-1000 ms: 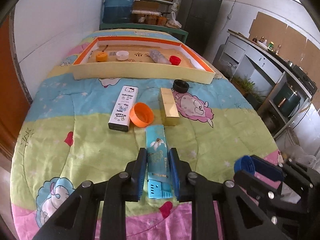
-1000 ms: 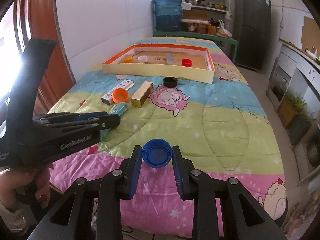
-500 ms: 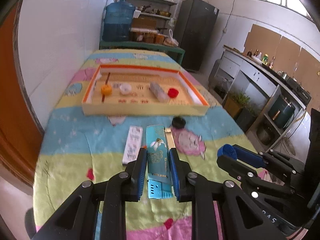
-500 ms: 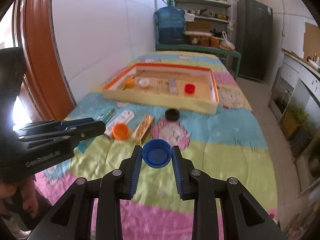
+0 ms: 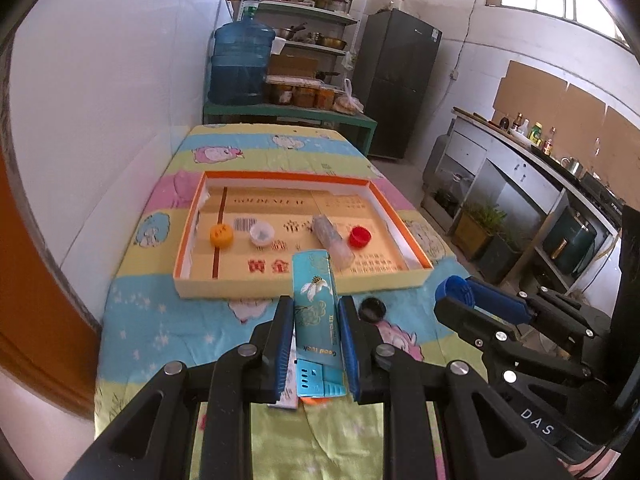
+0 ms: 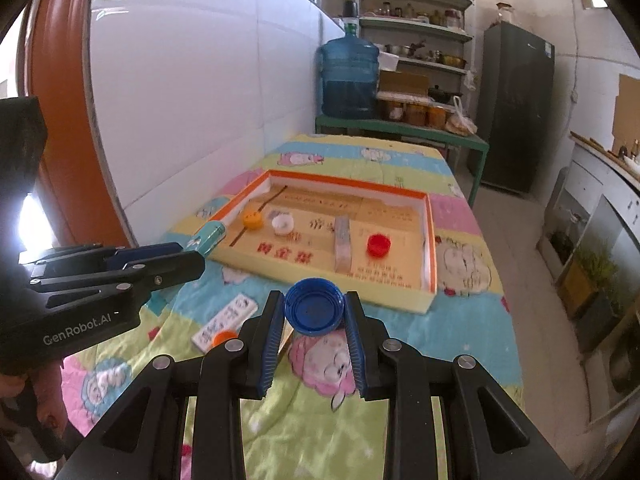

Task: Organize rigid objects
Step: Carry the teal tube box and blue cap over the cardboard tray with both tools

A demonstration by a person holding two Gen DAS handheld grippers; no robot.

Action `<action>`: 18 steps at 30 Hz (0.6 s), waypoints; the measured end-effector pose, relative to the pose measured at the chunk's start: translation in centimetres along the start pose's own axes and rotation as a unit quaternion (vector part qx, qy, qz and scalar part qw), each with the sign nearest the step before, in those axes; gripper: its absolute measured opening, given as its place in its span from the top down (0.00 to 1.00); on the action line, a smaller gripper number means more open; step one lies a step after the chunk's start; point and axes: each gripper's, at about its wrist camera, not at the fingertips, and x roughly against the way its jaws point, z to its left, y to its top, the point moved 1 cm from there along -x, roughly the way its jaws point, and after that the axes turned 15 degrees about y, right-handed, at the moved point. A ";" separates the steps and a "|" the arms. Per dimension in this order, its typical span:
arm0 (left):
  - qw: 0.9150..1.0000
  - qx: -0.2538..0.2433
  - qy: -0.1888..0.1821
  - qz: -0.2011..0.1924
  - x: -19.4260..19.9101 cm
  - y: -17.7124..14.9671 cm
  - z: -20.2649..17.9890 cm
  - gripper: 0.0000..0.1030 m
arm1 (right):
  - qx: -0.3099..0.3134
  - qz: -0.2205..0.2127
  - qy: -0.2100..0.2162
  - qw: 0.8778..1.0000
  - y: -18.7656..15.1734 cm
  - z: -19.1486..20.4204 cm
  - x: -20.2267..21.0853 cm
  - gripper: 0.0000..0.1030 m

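Observation:
My left gripper (image 5: 314,332) is shut on a long teal box (image 5: 316,312) and holds it in the air, its far end over the near wall of the orange-rimmed cardboard tray (image 5: 304,286). My right gripper (image 6: 314,320) is shut on a blue bottle cap (image 6: 314,306), held above the quilt just short of the tray (image 6: 430,256). The tray holds an orange cap (image 5: 221,235), a white cap (image 5: 262,234), a clear tube (image 5: 332,238) and a red cap (image 5: 359,237). The right gripper shows at the right of the left wrist view (image 5: 456,292).
A black cap (image 5: 372,309) lies on the quilt before the tray. A white Hello Kitty box (image 6: 226,318), an orange cap (image 6: 222,337) and part of a gold box (image 6: 285,338) lie below the grippers. A wall runs along the table's left side.
Both grippers have moved forward toward the tray with their objects still held. The teal box now reaches over the tray's near wall, and the tray looks closer in both views.

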 end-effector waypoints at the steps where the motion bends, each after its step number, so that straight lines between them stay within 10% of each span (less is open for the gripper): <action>1: 1.000 0.000 0.002 -0.002 -0.2 0.5 0.0 0.77 | 0.001 0.000 0.001 1.000 0.4 -0.2 -0.1 0.70; 18: 0.999 -0.013 0.032 0.007 -7.1 8.9 1.0 0.77 | 0.011 0.014 0.028 0.999 8.9 -6.8 -5.3 0.70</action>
